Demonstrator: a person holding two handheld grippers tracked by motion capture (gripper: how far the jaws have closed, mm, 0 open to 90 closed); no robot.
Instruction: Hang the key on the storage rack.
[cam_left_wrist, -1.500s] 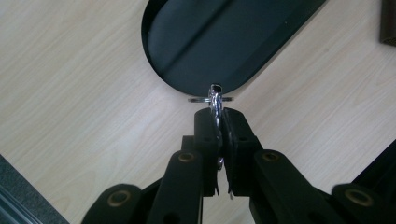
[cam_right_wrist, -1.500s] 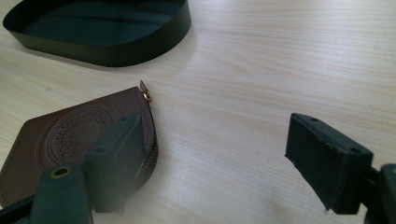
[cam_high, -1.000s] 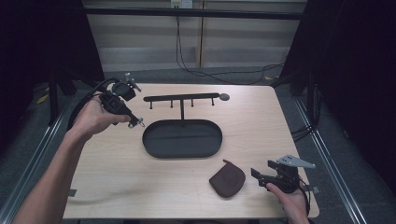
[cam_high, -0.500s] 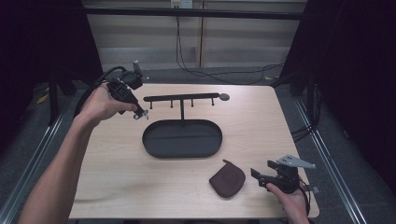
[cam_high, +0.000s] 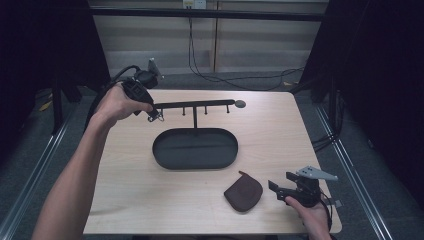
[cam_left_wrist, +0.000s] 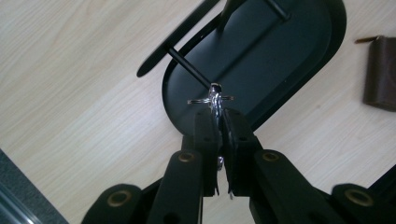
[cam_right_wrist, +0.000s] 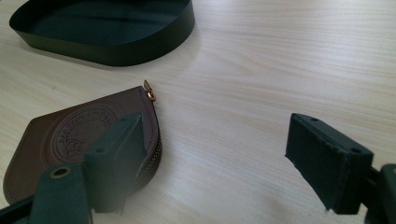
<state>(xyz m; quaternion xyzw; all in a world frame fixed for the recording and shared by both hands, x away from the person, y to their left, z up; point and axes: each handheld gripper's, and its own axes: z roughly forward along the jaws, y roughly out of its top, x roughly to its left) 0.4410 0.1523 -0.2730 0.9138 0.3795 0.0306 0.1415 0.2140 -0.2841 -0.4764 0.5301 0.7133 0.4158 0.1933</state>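
Left gripper (cam_high: 154, 114) clamped on keyring (cam_left_wrist: 212, 99) at rack (cam_high: 195, 104) bar's 9 o'clock end, right gripper (cam_high: 278, 188) wide open, empty, pouch (cam_high: 243, 191) at its 9 o'clock, tray (cam_high: 195, 148) mid-desk (cam_high: 280, 135)

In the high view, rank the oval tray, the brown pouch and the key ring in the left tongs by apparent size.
1. Oval tray, clearly largest.
2. Brown pouch.
3. Key ring, tiny, pinched in the left tongs beside the hook bar's end.
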